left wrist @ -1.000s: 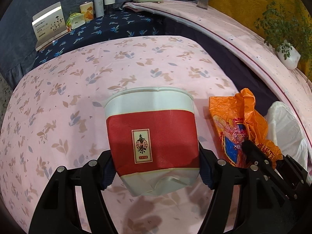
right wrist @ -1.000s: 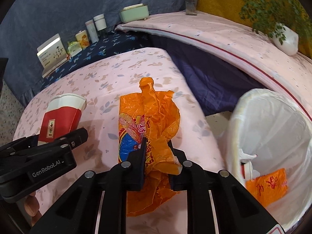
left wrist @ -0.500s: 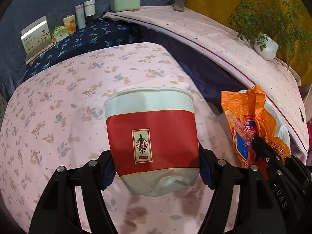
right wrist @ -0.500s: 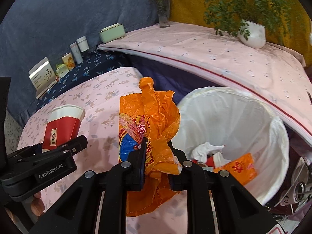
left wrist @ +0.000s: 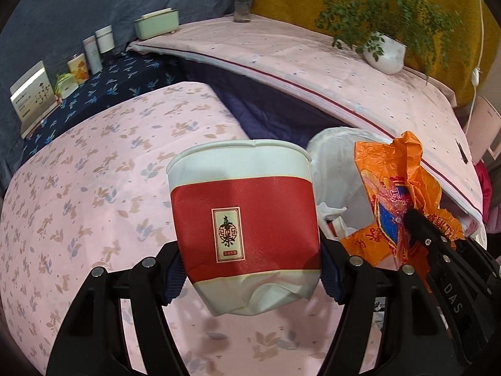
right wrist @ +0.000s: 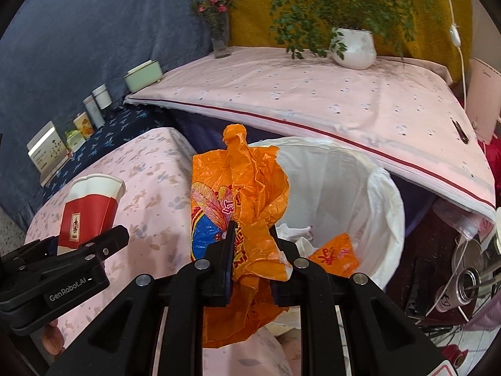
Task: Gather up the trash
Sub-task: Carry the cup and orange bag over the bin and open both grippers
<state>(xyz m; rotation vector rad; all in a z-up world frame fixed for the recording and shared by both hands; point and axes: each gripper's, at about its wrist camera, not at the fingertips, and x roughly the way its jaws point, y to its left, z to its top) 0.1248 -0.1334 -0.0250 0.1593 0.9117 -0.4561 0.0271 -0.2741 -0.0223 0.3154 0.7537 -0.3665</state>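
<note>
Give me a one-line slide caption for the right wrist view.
Right gripper clamps a crumpled orange plastic bag beside the white-lined trash bin; left gripper holds a red-and-white paper cup.

A pink leaf-print table (left wrist: 94, 172) fills the foreground. Behind it runs a navy floral cloth (left wrist: 125, 78) beneath a blue drape (right wrist: 78, 31). Right of that drape hangs a mustard-yellow curtain (right wrist: 250, 15) behind a potted plant (right wrist: 353, 47).

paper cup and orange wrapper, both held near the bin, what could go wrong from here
1. The left gripper squeezes the paper cup low, where its base is already crumpled; it could slip out early.
2. The cup looks to be over the pink cloth, short of the white-lined bin, so releasing now would likely miss.
3. The orange wrapper in the right gripper is light and may cling to the pads or drift past the rim.
</note>
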